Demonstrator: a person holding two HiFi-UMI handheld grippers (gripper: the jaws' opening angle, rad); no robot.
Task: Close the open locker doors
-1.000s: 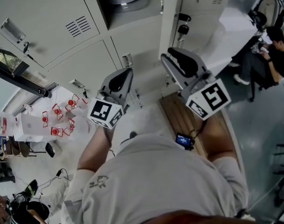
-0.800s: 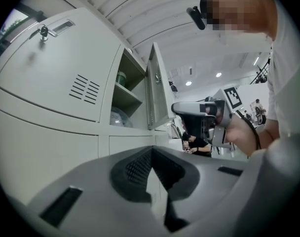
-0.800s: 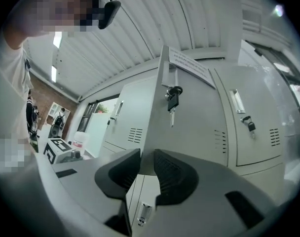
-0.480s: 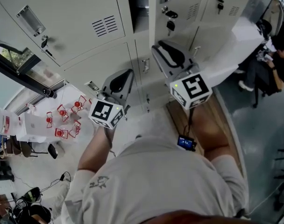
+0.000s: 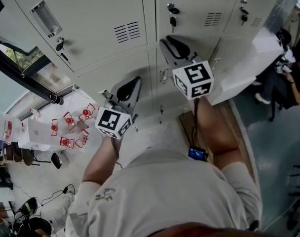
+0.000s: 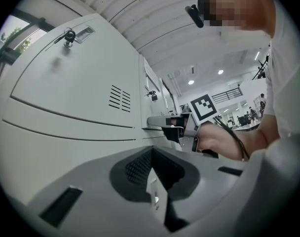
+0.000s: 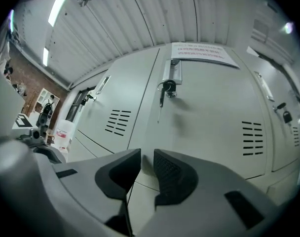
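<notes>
Right gripper (image 7: 146,154), jaws narrowly apart, just been closing with nothing between, faces shut locker doors (image 7: 209,107); left gripper (image 6: 151,154) clenched, empty; open locker door (image 5: 239,70) far right.

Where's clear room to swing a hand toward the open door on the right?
Free: bare floor between the locker fronts and you, left of the bench. Crowded: on the right, the open door juts out by the bench.
</notes>
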